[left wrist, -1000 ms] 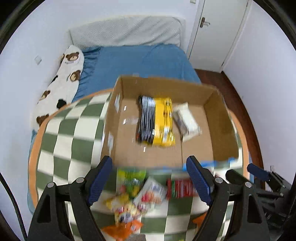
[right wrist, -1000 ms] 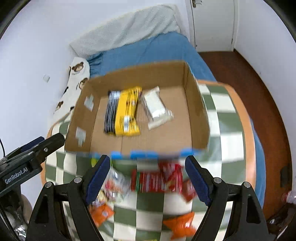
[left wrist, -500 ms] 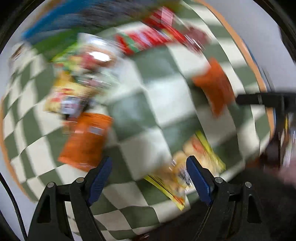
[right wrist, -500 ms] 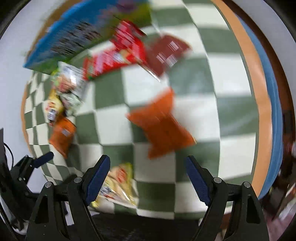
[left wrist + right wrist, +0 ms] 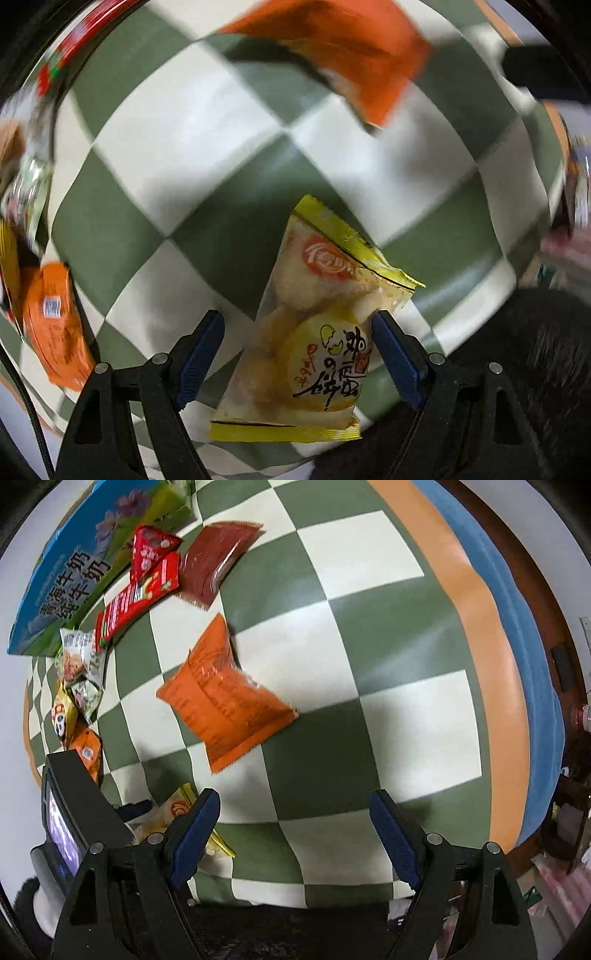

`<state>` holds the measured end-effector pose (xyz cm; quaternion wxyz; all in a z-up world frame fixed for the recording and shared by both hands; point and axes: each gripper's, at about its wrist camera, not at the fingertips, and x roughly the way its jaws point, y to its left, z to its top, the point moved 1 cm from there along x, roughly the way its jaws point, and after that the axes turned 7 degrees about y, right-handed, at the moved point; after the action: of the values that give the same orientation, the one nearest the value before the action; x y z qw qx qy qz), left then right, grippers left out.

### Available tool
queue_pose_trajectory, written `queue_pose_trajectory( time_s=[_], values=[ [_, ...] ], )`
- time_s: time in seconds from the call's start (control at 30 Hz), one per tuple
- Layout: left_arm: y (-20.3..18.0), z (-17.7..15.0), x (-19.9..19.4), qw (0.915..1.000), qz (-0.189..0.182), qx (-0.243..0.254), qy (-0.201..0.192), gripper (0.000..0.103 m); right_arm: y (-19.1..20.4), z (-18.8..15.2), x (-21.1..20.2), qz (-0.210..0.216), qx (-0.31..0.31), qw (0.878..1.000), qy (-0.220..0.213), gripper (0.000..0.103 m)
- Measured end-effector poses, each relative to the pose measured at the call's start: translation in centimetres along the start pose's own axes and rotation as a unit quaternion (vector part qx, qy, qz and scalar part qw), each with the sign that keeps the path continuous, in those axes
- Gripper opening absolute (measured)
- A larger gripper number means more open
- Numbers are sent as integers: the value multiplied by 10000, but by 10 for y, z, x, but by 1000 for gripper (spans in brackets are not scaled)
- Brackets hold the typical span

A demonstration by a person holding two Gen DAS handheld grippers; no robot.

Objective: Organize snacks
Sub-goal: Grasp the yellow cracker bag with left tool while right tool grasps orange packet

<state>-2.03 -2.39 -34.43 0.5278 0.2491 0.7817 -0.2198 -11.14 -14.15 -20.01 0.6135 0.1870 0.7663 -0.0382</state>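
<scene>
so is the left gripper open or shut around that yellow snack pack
Open. The left gripper has its blue fingers spread on either side of the yellow snack pack, which lies flat on the checkered table.

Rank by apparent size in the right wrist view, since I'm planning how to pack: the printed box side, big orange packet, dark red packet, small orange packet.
1. Printed box side.
2. Big orange packet.
3. Dark red packet, though it lies farther away, so true size is unsure.
4. Small orange packet, partly hidden.
</scene>
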Motion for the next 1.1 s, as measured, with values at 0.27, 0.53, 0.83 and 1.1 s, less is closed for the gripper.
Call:
queue_pose_trajectory(
  time_s=[0.27, 0.53, 0.83, 1.1],
  values=[
    [81, 6, -23, 9789, -59, -1980, -500, 82, 32, 29, 7, 86, -310, 9992, -222, 86],
    [119, -15, -45, 9563, -1037, -2647, -689, 82, 74, 54, 39, -300, -935, 9951, -87, 67],
    [109, -42, -7, 9578, -1296, -2561, -157, 82, 78, 30, 40, 58, -962, 9921, 799, 54],
    [133, -35, -3, 9513, -1221, -2826, -183, 66, 65, 35, 51, 103, -597, 9948, 818, 66]
  ],
)
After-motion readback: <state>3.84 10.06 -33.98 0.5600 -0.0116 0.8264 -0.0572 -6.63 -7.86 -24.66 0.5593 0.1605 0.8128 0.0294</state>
